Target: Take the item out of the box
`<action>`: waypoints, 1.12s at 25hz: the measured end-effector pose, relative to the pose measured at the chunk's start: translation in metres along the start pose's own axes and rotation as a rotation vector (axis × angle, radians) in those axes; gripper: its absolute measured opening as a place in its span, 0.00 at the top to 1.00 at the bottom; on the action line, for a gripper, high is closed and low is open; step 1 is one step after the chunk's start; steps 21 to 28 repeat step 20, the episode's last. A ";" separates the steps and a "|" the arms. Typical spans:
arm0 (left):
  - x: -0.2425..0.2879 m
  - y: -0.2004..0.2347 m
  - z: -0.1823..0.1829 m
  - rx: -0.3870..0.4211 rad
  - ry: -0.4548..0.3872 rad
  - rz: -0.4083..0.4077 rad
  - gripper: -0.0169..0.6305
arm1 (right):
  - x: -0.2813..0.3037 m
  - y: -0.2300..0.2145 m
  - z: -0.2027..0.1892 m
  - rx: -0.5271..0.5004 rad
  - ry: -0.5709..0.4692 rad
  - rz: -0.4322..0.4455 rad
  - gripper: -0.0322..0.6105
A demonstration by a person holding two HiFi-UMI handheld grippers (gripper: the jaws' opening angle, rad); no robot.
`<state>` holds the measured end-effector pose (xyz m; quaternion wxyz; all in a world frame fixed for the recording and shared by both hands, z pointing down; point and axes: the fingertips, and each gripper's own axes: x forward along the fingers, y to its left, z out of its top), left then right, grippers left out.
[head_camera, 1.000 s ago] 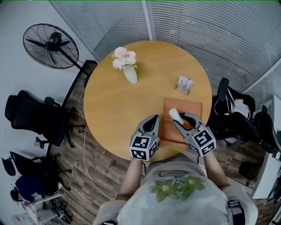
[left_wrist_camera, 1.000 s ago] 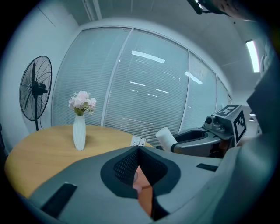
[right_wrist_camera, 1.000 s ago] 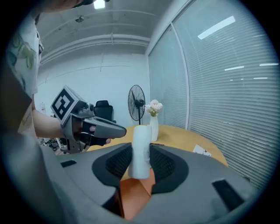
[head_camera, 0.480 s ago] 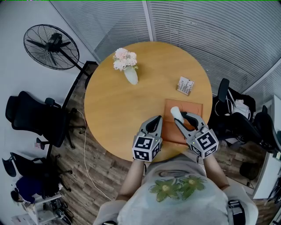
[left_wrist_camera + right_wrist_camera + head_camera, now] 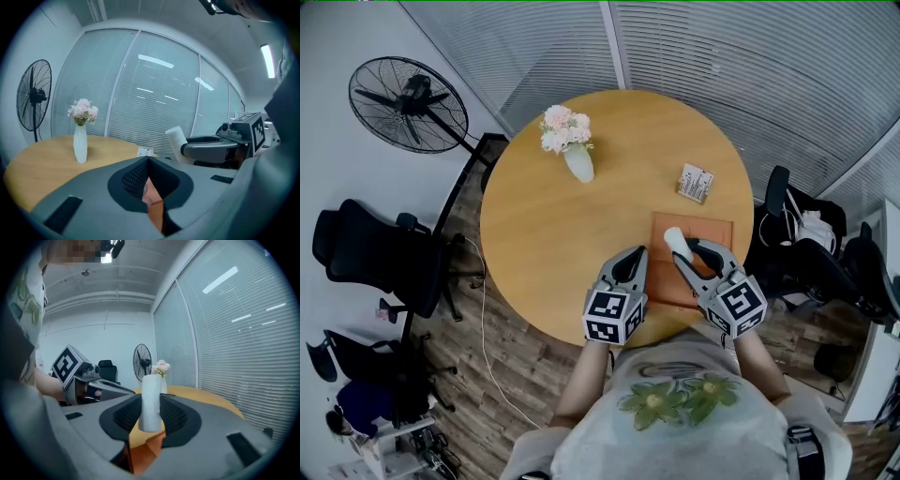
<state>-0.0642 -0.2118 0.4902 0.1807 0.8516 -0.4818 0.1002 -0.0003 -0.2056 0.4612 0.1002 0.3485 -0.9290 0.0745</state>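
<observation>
The right gripper [image 5: 151, 420] has just been closing its jaws, and the pads now clamp the white cylinder [image 5: 151, 394] upright between them above the orange box [image 5: 143, 453], so removal appears nearly complete; the left gripper [image 5: 149, 183] is empty, jaws together.

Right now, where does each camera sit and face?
Head view: on the person's head, looking steeply down at the table; left gripper, right gripper, shirt show.
Left gripper view: on that gripper, facing the blinds; its shut jaws show.
Right gripper view: on that gripper, facing the fan; its jaws, which have just been closing, grip a white roll.
All three share the vase.
</observation>
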 end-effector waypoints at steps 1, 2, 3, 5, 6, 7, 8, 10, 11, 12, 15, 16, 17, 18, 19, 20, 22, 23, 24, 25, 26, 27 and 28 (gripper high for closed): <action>0.000 0.000 0.000 0.000 -0.001 -0.001 0.97 | 0.000 0.000 0.000 -0.001 -0.001 -0.001 0.75; 0.001 0.000 0.000 0.000 -0.002 -0.001 0.97 | 0.000 0.000 0.000 -0.003 -0.003 -0.002 0.75; 0.001 0.000 0.001 0.000 -0.003 -0.002 0.97 | 0.000 -0.001 0.000 -0.005 -0.004 -0.004 0.75; 0.001 0.000 0.001 -0.001 -0.005 -0.003 0.97 | 0.000 -0.001 0.001 -0.008 -0.007 -0.008 0.75; 0.001 0.001 0.001 -0.001 -0.005 -0.003 0.97 | 0.000 -0.001 0.002 -0.008 -0.008 -0.010 0.75; 0.001 0.000 0.001 -0.002 -0.004 -0.004 0.97 | 0.000 -0.001 0.002 -0.009 -0.009 -0.011 0.75; 0.001 0.000 0.001 -0.002 -0.004 -0.005 0.97 | 0.000 -0.001 0.002 -0.008 -0.009 -0.012 0.75; 0.000 -0.002 0.002 -0.001 -0.005 -0.008 0.97 | -0.001 -0.001 0.002 -0.004 -0.008 -0.011 0.75; 0.000 -0.002 0.002 -0.001 -0.005 -0.009 0.97 | -0.001 0.000 0.002 -0.001 -0.008 -0.010 0.75; 0.000 -0.002 0.002 -0.001 -0.005 -0.009 0.97 | -0.001 0.000 0.002 0.003 -0.009 -0.009 0.75; -0.001 -0.003 0.003 0.000 -0.005 -0.009 0.97 | -0.001 0.000 0.002 0.007 -0.012 -0.009 0.75; -0.001 -0.003 0.002 0.000 -0.005 -0.009 0.97 | -0.001 0.000 0.002 0.007 -0.011 -0.008 0.75; -0.001 -0.003 0.002 0.000 -0.005 -0.009 0.97 | -0.001 0.000 0.001 0.007 -0.011 -0.008 0.75; -0.001 -0.003 0.001 0.000 -0.005 -0.009 0.97 | -0.001 0.000 0.001 0.007 -0.011 -0.007 0.75; -0.001 -0.003 0.001 0.000 -0.004 -0.009 0.97 | -0.001 0.000 0.000 0.007 -0.011 -0.006 0.75; -0.001 -0.003 0.000 0.000 -0.004 -0.008 0.97 | -0.001 0.000 0.000 0.006 -0.011 -0.006 0.75; -0.001 -0.003 0.000 0.000 -0.004 -0.008 0.97 | -0.001 0.000 0.000 0.006 -0.011 -0.006 0.75; -0.001 -0.003 0.000 0.000 -0.004 -0.008 0.97 | -0.001 0.000 0.000 0.006 -0.011 -0.006 0.75; -0.001 -0.003 0.000 0.000 -0.004 -0.008 0.97 | -0.001 0.000 0.000 0.006 -0.011 -0.006 0.75; -0.001 -0.003 0.000 0.000 -0.004 -0.008 0.97 | -0.001 0.000 0.000 0.006 -0.011 -0.006 0.75; -0.001 -0.003 0.000 0.000 -0.004 -0.008 0.97 | -0.001 0.000 0.000 0.006 -0.011 -0.006 0.75; -0.001 -0.003 0.000 0.000 -0.004 -0.008 0.97 | -0.001 0.000 0.000 0.006 -0.011 -0.006 0.75; -0.001 -0.003 0.000 0.000 -0.004 -0.008 0.97 | -0.001 0.000 0.000 0.006 -0.011 -0.006 0.75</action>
